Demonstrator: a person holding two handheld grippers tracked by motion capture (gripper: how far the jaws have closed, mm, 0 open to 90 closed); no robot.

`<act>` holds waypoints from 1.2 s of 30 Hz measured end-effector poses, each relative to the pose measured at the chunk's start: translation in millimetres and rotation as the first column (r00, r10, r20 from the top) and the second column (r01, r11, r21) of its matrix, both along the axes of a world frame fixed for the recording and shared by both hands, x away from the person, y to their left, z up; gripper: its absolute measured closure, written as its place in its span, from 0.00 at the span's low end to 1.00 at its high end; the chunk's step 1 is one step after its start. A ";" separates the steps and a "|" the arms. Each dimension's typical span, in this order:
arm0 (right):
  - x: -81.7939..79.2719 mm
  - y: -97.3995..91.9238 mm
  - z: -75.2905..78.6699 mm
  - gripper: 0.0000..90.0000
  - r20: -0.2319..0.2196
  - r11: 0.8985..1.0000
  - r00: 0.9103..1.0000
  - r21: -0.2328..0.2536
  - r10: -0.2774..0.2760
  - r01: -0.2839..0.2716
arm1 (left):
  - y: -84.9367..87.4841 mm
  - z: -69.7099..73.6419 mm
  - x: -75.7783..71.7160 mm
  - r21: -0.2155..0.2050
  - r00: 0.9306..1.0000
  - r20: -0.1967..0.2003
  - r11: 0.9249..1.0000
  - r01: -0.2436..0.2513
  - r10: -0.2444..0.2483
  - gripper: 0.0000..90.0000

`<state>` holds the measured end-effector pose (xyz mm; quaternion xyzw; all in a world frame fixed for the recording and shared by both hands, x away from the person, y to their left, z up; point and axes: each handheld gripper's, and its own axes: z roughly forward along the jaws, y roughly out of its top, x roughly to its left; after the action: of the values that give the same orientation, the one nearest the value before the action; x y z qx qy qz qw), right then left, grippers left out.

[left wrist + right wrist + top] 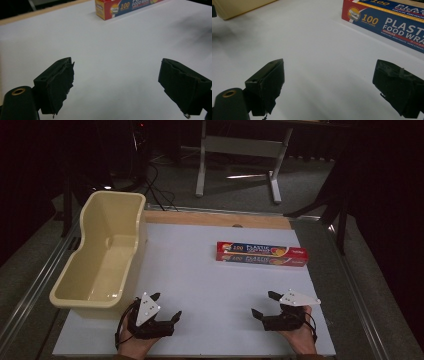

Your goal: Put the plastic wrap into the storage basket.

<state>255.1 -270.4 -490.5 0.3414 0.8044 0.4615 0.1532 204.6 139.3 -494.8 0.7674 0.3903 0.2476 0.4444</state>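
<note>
A long red and blue box of plastic food wrap (261, 253) lies flat on the white table top (210, 285), right of centre. Its end shows at the top of the left gripper view (117, 7), and it fills the upper right of the right gripper view (387, 22). My left gripper (166, 306) rests near the front edge at the left, open, nothing between its jaws (116, 87). At the front right my right gripper (265, 303) is open and holds nothing (328, 87). Both sit well short of the box.
A deep cream plastic tub (102, 251) stands along the table's left side, and its edge appears top left in the right gripper view (239, 7). A wooden strip (215, 220) runs along the far edge. Beyond stands a metal table frame (240, 155) on the floor.
</note>
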 end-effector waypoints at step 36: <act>39.1 -2.3 32.7 0.16 0.055 1.000 0.998 0.015 0.003 -0.004 | 18.5 6.5 -10.7 -0.001 0.997 0.044 0.998 -0.057 0.057 0.17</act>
<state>294.2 -272.7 -457.8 0.3283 0.7968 0.4772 0.1720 194.0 157.8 -488.3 0.7503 0.4022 0.2770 0.4455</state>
